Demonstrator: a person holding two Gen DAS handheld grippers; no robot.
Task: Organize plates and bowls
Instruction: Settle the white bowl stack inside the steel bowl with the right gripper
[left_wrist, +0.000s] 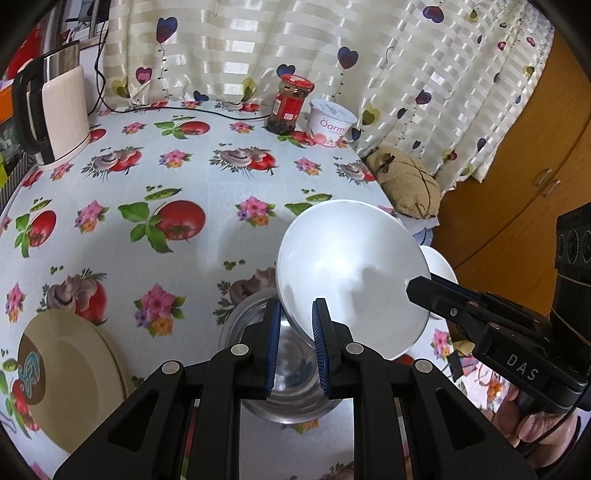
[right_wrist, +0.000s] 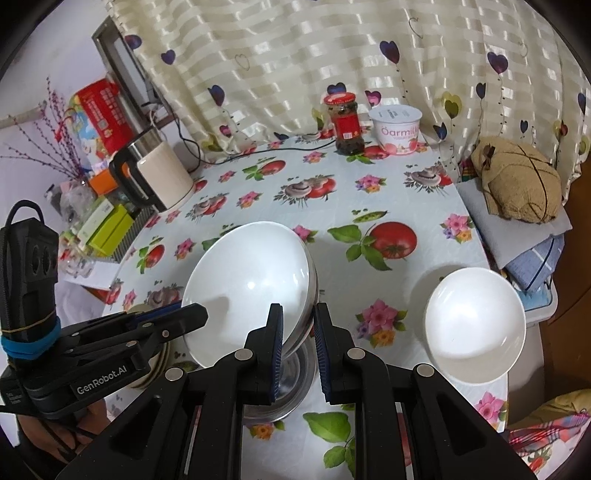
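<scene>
A large white bowl (left_wrist: 351, 266) hangs tilted over a steel bowl (left_wrist: 291, 384) that stands on the flowered tablecloth. My left gripper (left_wrist: 297, 332) is shut on the white bowl's near rim. From the right, my right gripper (left_wrist: 419, 288) grips the opposite rim. In the right wrist view the right gripper (right_wrist: 299, 339) pinches the white bowl (right_wrist: 247, 288) at its right edge, and the left gripper (right_wrist: 195, 314) holds its left edge. The steel bowl (right_wrist: 291, 391) sits below. A smaller white bowl (right_wrist: 476, 325) rests on the table at the right. A cream plate (left_wrist: 70, 369) lies at the left.
At the back stand a red-lidded jar (left_wrist: 290, 105) and a yoghurt tub (left_wrist: 330, 123), against a curtain. A kettle (left_wrist: 55, 107) is at the back left. A brown cloth bundle (right_wrist: 517, 181) lies past the table's right edge (right_wrist: 476, 221). Boxes clutter the left side (right_wrist: 103, 225).
</scene>
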